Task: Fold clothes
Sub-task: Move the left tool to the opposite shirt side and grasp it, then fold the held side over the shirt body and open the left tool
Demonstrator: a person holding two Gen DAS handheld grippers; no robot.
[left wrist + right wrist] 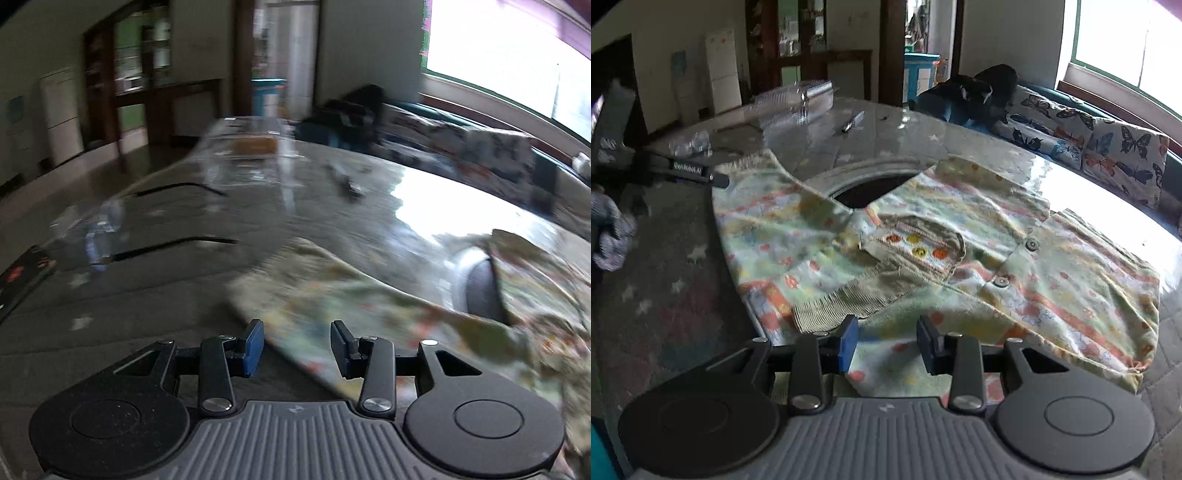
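Soft printed cotton with ribbed corduroy trim, the small garment (923,251) lies spread on the glossy table (849,147), partly over a round opening in its top, sleeve and collar folded inward. It looks light and limp, likely to slide on the slick surface, so hems and sleeve edges seem the best places to pinch. The right gripper (886,341) hovers wide over the near hem, holding nothing; the left gripper (297,347) stands equally wide at the cloth's edge
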